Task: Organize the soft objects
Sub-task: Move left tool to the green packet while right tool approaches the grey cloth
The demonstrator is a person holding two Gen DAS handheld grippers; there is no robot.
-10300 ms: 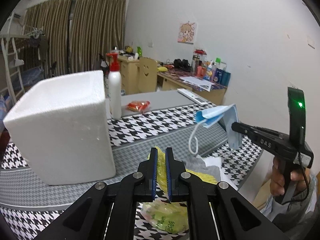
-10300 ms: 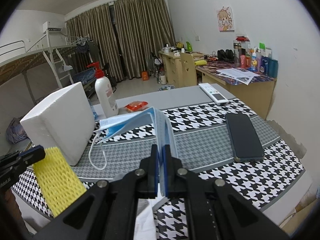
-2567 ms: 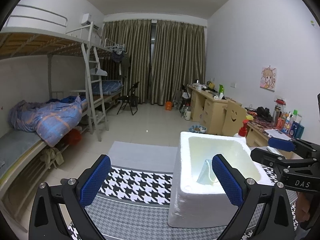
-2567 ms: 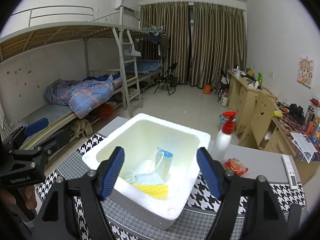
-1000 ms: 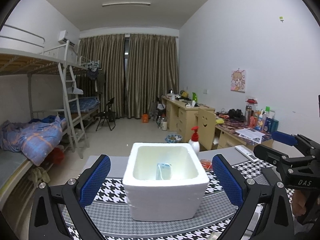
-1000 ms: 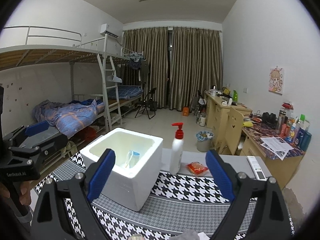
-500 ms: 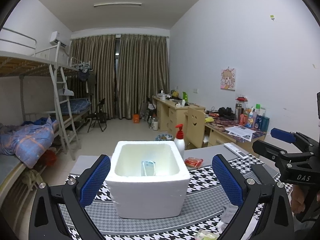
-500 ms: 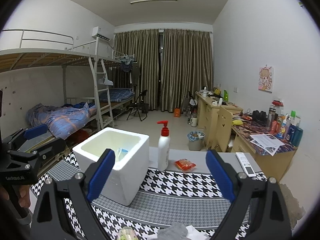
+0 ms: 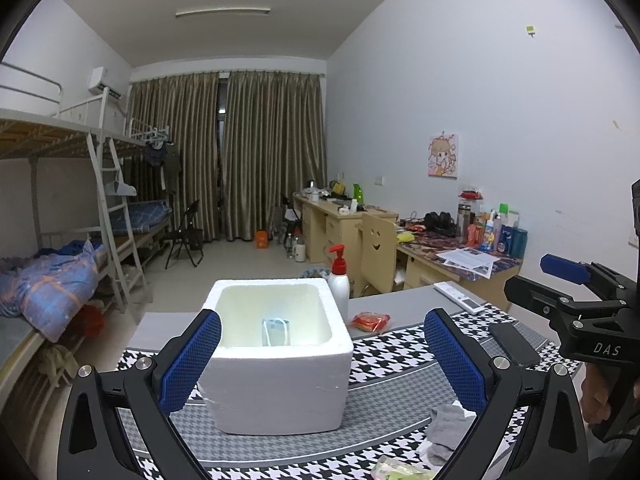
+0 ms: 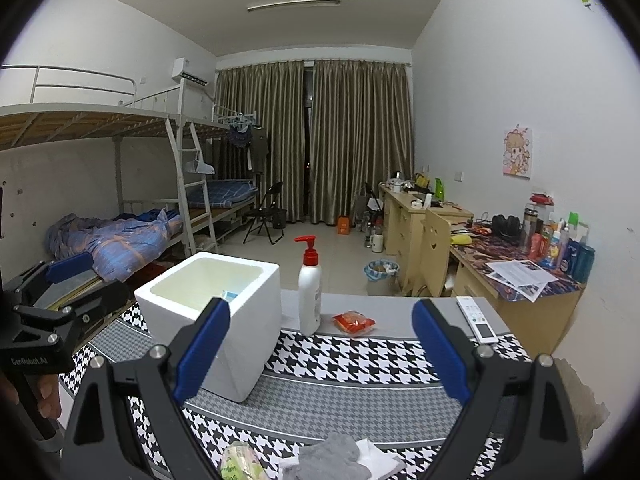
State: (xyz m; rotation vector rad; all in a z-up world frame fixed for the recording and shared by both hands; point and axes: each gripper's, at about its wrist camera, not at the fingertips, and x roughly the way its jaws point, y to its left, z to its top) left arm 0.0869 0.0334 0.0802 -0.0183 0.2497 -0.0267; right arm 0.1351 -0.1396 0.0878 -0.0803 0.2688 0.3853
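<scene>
On the houndstooth-covered table (image 10: 360, 364), near its front edge and below both grippers, lie the soft things not yet put away: one grey cloth (image 10: 334, 460), one white tissue (image 10: 378, 462) tucked partly under it, and one crinkled green-printed plastic bag (image 10: 240, 465), all three close together. One white foam box (image 9: 276, 356) stands further back, and inside it one blue face mask (image 9: 275, 330) with white ear loops leans against the inner wall. The left gripper (image 9: 322, 360) hangs with its blue pads spread wide and nothing between them; the right gripper (image 10: 322, 352) is likewise splayed and empty, each held above the table and well apart from the pile. By my judgement all three loose pieces are very light and limp: the cloth should bunch and drape, so a pinch on a raised fold near its middle would carry it best; the tissue may tear or slip out if caught only at a corner; the bag looks slick and would be better taken at a crumpled ridge. Beside the box stand one pump bottle (image 10: 310, 296), one red snack packet (image 10: 354, 322), one remote (image 10: 478, 318) and one dark phone (image 9: 514, 344), none of them soft.
</scene>
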